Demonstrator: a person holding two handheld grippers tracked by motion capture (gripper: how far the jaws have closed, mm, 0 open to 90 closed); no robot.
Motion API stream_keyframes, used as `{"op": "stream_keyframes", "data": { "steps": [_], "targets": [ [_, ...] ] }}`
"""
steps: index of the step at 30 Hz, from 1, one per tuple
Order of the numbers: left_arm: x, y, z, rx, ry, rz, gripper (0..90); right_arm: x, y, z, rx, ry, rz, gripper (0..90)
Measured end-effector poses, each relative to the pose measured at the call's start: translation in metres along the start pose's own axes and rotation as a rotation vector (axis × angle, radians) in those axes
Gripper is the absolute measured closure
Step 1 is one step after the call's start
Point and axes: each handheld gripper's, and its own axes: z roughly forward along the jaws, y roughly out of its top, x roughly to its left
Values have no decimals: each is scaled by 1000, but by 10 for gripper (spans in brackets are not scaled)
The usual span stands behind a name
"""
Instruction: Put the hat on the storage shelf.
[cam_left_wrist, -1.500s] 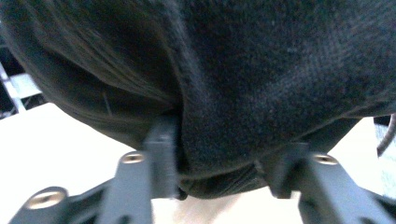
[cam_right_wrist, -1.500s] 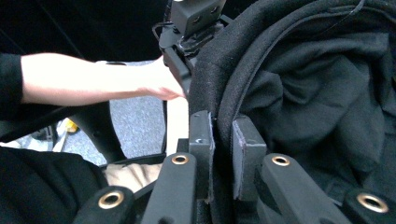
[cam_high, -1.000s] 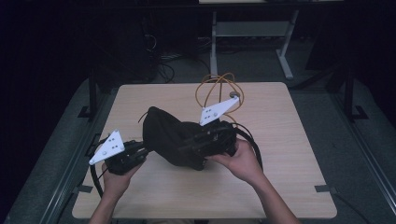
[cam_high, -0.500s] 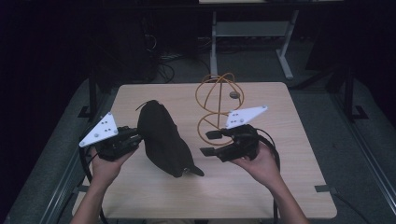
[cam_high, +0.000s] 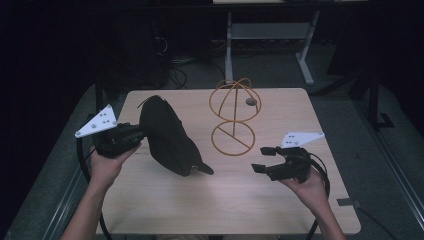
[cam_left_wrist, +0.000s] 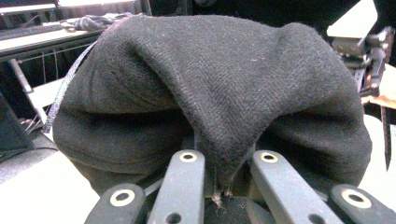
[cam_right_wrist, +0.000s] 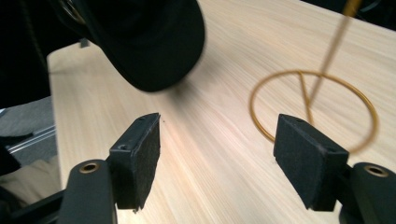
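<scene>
The left gripper (cam_high: 131, 136), held in the person's left hand (cam_high: 106, 165) at the near-left of the light wooden table (cam_high: 300, 200), has its jaws closed on a fold of the black woollen peaked cap (cam_high: 165, 134). In the left gripper view the dark herringbone fabric of the cap (cam_left_wrist: 224, 93) is pinched between the two black jaws and bulges out above them. The cap hangs from this grip with its crown raised and its peak (cam_high: 202, 170) pointing down and to the right, at or just above the tabletop; contact with the table cannot be determined.

The right gripper (cam_high: 264, 159), held in the person's right hand (cam_high: 310, 187) at the near-right, has its jaws spread wide with nothing between them. In the right gripper view its two padded fingers (cam_right_wrist: 140, 158) stand well apart above bare wood, with the cap's peak (cam_right_wrist: 154, 42) farther off at upper left.

The golden wire stand (cam_high: 233, 117), a round base ring carrying a wire sphere, sits upright at the centre-far part of the table, between the cap and the right gripper and apart from both. Its base ring (cam_right_wrist: 313, 109) lies just beyond the right gripper's jaws. A small dark round object (cam_high: 250, 101) rests on the table just right of the sphere.
</scene>
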Motion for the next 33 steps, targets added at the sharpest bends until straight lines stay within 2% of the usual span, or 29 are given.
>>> {"op": "stream_keyframes", "data": {
  "steps": [6,12,17,21,31,33],
  "targets": [
    [10,9,0,1,4,-2,858,-16,-26,-11,-7,-50,61,291],
    [22,21,5,11,6,-1,858,-30,-44,-18,6,-97,85,276],
    [27,32,11,7,3,8,858,-34,-49,-24,-6,-121,91,276],
    [32,48,21,6,-7,22,858,-37,-52,-30,-20,-140,99,276],
    [36,74,50,32,-37,55,858,-42,-56,-44,-53,-171,113,277],
    [36,83,60,38,-44,63,858,-43,-57,-46,-58,-177,115,278]
  ]
}}
